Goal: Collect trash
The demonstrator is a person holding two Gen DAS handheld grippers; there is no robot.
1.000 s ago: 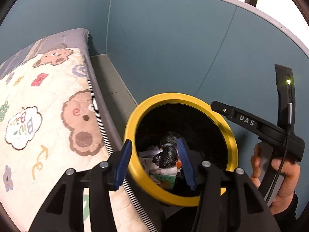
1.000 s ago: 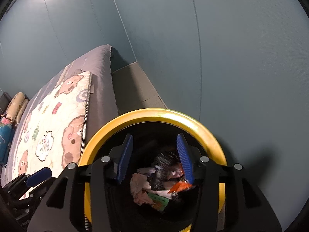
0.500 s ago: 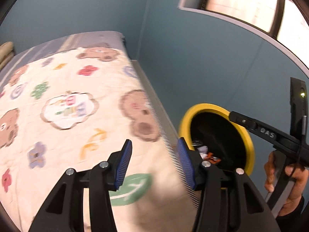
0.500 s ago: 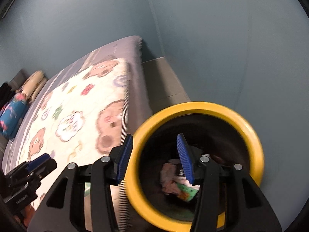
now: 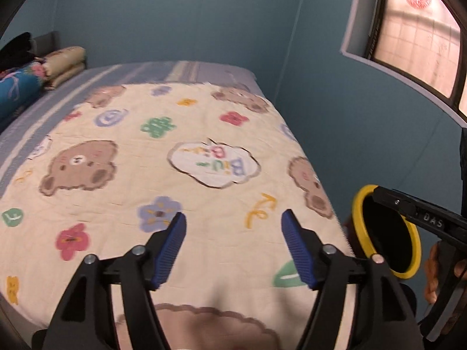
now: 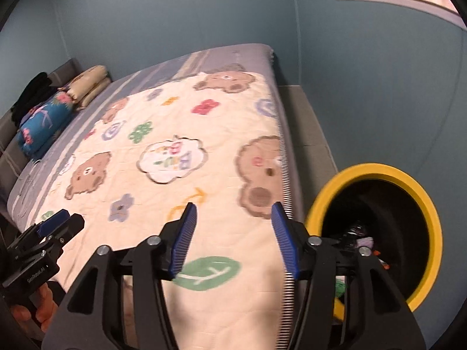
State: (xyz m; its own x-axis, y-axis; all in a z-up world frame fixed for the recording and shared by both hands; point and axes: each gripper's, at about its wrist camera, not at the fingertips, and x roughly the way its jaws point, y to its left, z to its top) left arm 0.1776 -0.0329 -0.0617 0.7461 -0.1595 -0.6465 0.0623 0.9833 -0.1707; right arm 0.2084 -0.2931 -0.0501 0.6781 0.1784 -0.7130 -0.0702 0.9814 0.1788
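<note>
Yellow-rimmed bin [image 6: 376, 172], cream bear-and-flower quilt [image 5: 163, 175].

Quilted cloth bedspread [image 5: 186, 180]; seemingly smooth plastic yellow-rimmed bin [image 6: 376, 172].

The room was dim and evenly lit, with a cool blue-grey cast. The window [image 5: 420, 29] glowed warm pink and looked washed out, the brightest patch in either view. Both pictures were soft with motion blur: the quilt [image 5: 163, 157] pattern smeared, and the bin [image 6: 376, 233] rim streaked on its left edge. Fisheye distortion bent the walls and window frame, and black vignetting filled the corners. The bin's inside was nearly black. Shadows were faint.
</note>
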